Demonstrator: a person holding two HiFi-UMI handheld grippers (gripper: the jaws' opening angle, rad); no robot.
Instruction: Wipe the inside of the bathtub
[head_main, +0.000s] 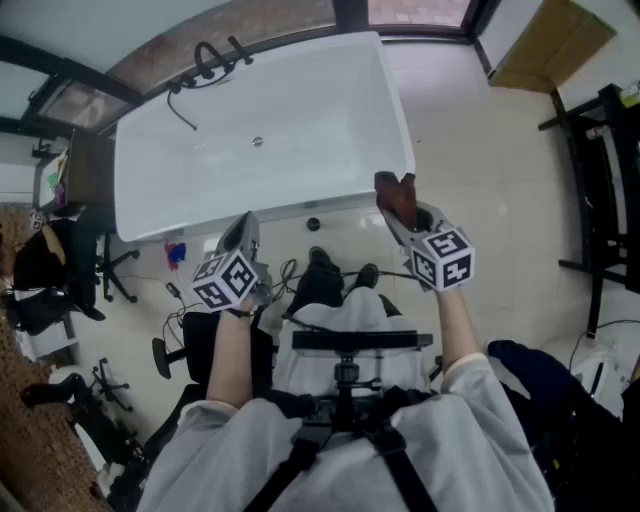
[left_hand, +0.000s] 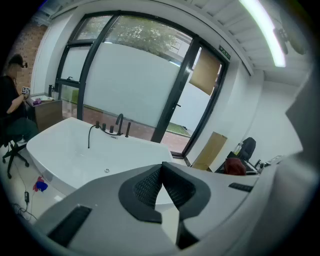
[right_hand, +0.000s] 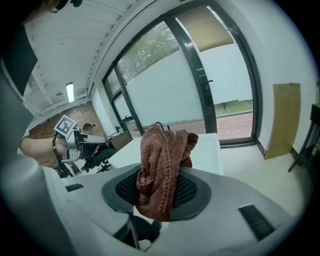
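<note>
My right tongs (right_hand: 159, 192) are pinching a brown knitted cloth (right_hand: 164, 155). It is bunched between the ribbed pads and stands up above them, with a tail hanging below. My left tongs (left_hand: 161, 172) are pressed together at the tips with nothing between them (only a narrow wedge of gap further back).

From the head view, both tongs are on my side of the white bathtub (head_main: 300, 120). The right ones and the cloth are up by its near right corner, and the left ones sit just short of the near wall. The cloth is not inside the tub.

The tub's basin looks bare apart from a small round drain fitting (head_main: 258, 142). A black faucet with a hose (head_main: 205, 65) stands on its far rim, in front of the dark-framed windows (left_hand: 145, 85).

A flat sheet of cardboard (head_main: 548, 45) leans against the wall to the right, and cables trail on the pale floor (head_main: 480, 150) by my feet. A person (left_hand: 12, 112) sits off to the left, well away from the tub.
</note>
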